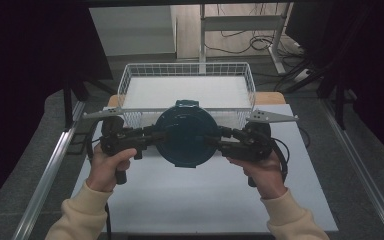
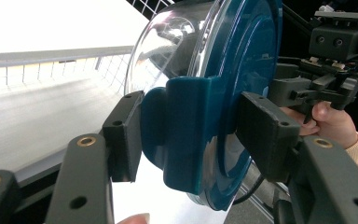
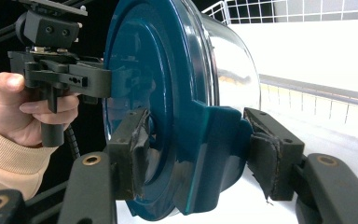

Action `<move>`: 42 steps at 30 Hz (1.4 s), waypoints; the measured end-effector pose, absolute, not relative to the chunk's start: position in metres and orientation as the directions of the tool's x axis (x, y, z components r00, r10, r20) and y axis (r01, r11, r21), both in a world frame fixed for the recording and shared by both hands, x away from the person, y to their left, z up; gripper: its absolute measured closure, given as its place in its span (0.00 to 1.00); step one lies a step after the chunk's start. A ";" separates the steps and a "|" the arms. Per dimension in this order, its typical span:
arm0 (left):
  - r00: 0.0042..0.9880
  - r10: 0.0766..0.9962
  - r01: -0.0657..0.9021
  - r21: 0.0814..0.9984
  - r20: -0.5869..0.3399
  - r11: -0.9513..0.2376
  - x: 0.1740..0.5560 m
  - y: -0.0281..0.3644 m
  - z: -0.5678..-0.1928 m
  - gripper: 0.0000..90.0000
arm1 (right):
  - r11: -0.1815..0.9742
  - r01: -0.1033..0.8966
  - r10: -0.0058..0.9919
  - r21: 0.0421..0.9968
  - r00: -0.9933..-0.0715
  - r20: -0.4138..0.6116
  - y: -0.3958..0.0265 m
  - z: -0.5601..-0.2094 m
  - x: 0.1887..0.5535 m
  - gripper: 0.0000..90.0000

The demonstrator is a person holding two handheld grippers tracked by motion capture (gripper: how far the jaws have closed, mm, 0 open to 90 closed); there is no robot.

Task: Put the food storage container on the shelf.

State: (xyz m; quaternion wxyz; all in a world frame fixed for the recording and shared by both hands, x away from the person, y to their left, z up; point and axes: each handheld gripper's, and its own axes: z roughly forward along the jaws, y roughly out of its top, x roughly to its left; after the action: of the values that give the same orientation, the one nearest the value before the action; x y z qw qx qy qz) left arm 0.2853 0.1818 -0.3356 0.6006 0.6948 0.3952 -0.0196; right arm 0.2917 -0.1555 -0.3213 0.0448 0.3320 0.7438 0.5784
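A round container (image 1: 186, 132) with a dark teal lid and clear body hung above the white table (image 1: 205, 195), just in front of a white wire basket (image 1: 130, 80) whose white floor lay bare. The left gripper (image 1: 156, 136) clamped one side tab of the lid and the right gripper (image 1: 217, 139) clamped the opposite tab; the contents could not be made out

Glossy teal plastic lid (image 1: 185, 132) on clear container; white wire basket (image 1: 187, 85).
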 end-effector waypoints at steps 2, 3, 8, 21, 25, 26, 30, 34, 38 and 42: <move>0.686 0.530 0.572 0.820 -0.499 0.032 0.290 0.182 -0.332 0.48 | 0.109 0.446 0.544 0.889 -0.775 0.322 -0.155 -0.320 0.297 0.48; 0.686 0.532 0.571 0.821 -0.497 0.031 0.292 0.182 -0.330 0.48 | 0.107 0.447 0.544 0.888 -0.774 0.325 -0.155 -0.319 0.298 0.48; 0.693 0.541 0.554 0.832 -0.476 0.021 0.301 0.182 -0.319 0.48 | 0.104 0.445 0.542 0.890 -0.775 0.324 -0.155 -0.312 0.309 0.48; 0.703 0.562 0.520 0.854 -0.436 0.013 0.325 0.184 -0.284 0.47 | 0.097 0.445 0.543 0.890 -0.773 0.327 -0.151 -0.286 0.333 0.47; 0.709 0.551 0.521 0.853 -0.441 0.012 0.335 0.186 -0.277 0.47 | 0.105 0.439 0.549 0.892 -0.774 0.316 -0.149 -0.276 0.341 0.47; 0.710 0.549 0.521 0.853 -0.442 0.013 0.339 0.187 -0.275 0.47 | 0.103 0.435 0.549 0.895 -0.775 0.313 -0.149 -0.274 0.343 0.48; 0.709 0.545 0.523 0.852 -0.448 0.020 0.353 0.190 -0.269 0.47 | 0.105 0.443 0.556 0.890 -0.769 0.317 -0.146 -0.266 0.356 0.48; 0.705 0.552 0.522 0.853 -0.445 0.020 0.367 0.192 -0.264 0.47 | 0.111 0.453 0.553 0.884 -0.768 0.324 -0.143 -0.260 0.372 0.48; 0.694 0.548 0.537 0.843 -0.468 0.040 0.384 0.194 -0.265 0.47 | 0.121 0.453 0.553 0.883 -0.770 0.319 -0.141 -0.256 0.389 0.47; 0.678 0.551 0.546 0.835 -0.486 0.065 0.399 0.195 -0.273 0.47 | 0.132 0.469 0.564 0.873 -0.760 0.323 -0.137 -0.258 0.405 0.47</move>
State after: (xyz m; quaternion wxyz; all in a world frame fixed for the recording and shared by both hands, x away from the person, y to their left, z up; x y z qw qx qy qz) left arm 0.3992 0.1954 -0.2727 0.6095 0.6838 0.4010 0.0018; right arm 0.4048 -0.1367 -0.2579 0.0423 0.3437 0.7511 0.5621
